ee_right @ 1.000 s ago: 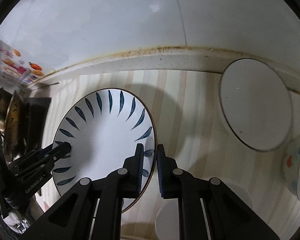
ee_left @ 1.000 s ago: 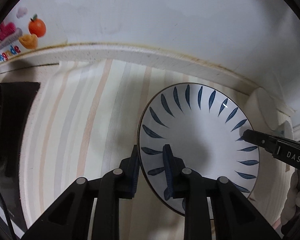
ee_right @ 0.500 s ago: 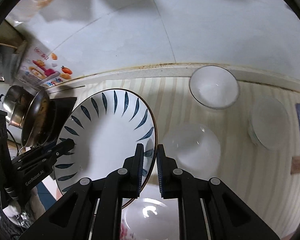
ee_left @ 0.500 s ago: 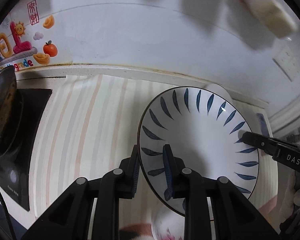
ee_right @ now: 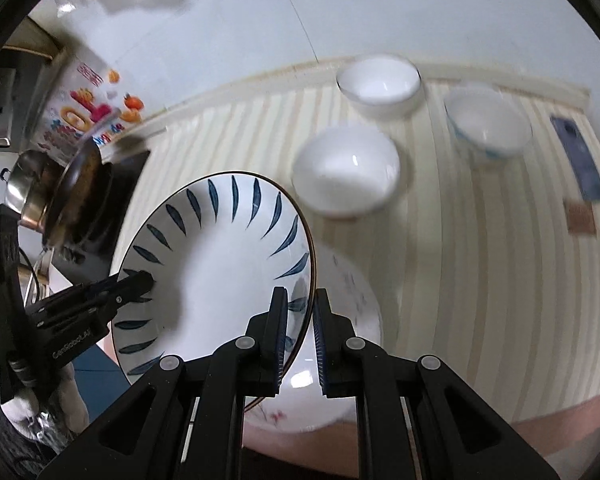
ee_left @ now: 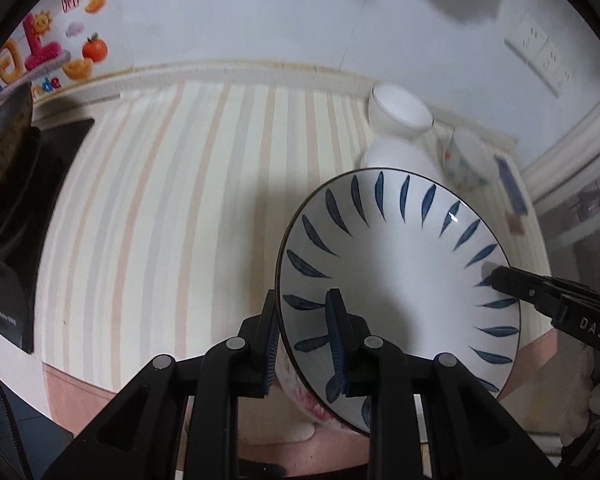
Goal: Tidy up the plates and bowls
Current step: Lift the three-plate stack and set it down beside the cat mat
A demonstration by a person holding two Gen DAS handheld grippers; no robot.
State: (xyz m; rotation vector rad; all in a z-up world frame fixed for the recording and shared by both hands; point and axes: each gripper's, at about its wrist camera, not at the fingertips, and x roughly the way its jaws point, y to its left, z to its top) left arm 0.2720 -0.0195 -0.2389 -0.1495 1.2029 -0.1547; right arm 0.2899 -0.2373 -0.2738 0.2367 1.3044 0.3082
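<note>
A white plate with blue leaf marks is held in the air, tilted, by both grippers. My left gripper is shut on its near-left rim. My right gripper is shut on the opposite rim of the same plate. The right gripper also shows in the left wrist view, and the left one in the right wrist view. Under the plate lies a white dish with red flower marks, partly hidden.
On the striped counter stand two white bowls and a blue-patterned bowl. A black cooktop with a metal pan is at the left. A phone lies at the right. A wall runs behind.
Both grippers have lifted the plate up and back toward the counter's front edge. More of the counter, the bowls and the floral dish have come into view.
</note>
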